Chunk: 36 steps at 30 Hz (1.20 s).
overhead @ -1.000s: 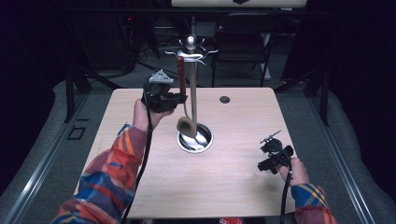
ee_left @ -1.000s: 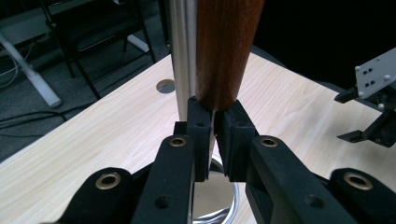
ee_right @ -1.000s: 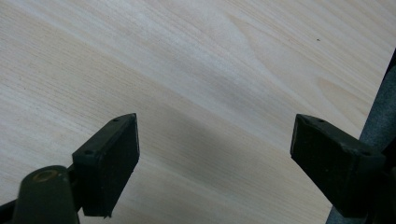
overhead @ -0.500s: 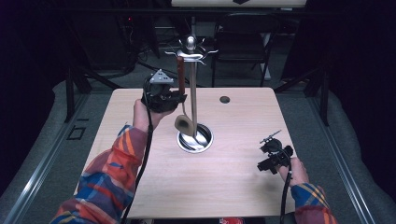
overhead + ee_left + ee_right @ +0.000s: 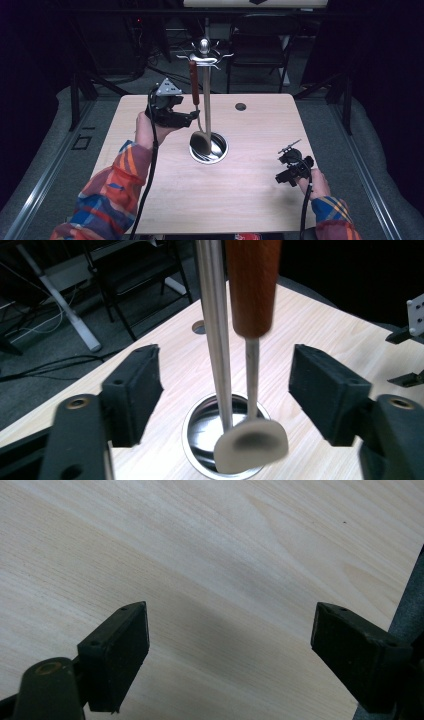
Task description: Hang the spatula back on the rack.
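A metal utensil stand (image 5: 206,85) rises from a round steel base (image 5: 216,148) at the table's middle. A spoon with a brown wooden handle (image 5: 193,82) hangs from one of the hooks at its top, its bowl (image 5: 199,142) just above the base. My left gripper (image 5: 192,116) is open, held level just left of the spoon. In the left gripper view the handle (image 5: 252,285), the pole (image 5: 214,325) and the spoon's bowl (image 5: 252,442) stand between the two wide-apart jaws, untouched. My right gripper (image 5: 286,161) is open low over the table at the right front, nothing between its jaws.
The light wooden table (image 5: 165,200) has a small round cable hole (image 5: 240,106) near its far edge. Dark chairs and frame legs stand beyond the table. The right gripper view looks down on bare tabletop (image 5: 210,570) near the table's edge.
The spoon has swung from tilted to hanging straight from the hook. My left gripper has let go of it and drawn slightly back. The right gripper has hardly moved.
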### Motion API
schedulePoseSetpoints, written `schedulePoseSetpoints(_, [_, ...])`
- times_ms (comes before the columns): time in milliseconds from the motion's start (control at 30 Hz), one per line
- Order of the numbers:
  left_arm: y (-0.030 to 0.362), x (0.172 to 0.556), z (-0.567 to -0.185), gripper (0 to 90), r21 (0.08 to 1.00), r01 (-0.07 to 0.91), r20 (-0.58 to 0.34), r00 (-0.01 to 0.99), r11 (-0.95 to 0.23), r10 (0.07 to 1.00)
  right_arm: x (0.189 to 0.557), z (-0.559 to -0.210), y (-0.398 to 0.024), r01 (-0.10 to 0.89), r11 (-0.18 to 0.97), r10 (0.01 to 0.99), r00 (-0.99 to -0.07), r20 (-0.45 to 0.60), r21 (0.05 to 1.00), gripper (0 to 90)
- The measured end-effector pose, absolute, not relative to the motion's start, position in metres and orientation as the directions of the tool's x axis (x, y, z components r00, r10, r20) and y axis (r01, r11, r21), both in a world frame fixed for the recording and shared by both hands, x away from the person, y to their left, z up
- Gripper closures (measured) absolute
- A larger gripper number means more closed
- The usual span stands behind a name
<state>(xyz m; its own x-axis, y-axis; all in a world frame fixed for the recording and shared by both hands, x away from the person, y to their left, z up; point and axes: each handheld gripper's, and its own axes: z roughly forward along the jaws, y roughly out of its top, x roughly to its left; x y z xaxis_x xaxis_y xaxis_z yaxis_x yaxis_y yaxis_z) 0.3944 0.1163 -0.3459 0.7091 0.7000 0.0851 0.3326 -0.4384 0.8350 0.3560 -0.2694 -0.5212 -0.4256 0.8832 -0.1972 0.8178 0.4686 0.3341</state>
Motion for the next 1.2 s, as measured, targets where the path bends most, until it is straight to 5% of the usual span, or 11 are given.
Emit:
schedulePoseSetpoints(300, [0.137, 0.382, -0.354, 16.3, 0.812, 0.395, 0.076, 0.658, -0.430, 0.749, 0.356, -0.521, -0.270, 0.819, 0.469, 0.883, -0.426, -0.198, 0.331, 15.1])
schedulePoseSetpoints(1200, [0.190, 0.354, -0.432, 9.3, 0.699, 0.576, 0.009, 0.585, -0.424, 0.811, 0.356, -0.521, -0.270, 0.822, 0.470, 0.882, -0.431, -0.190, 0.320, 15.2])
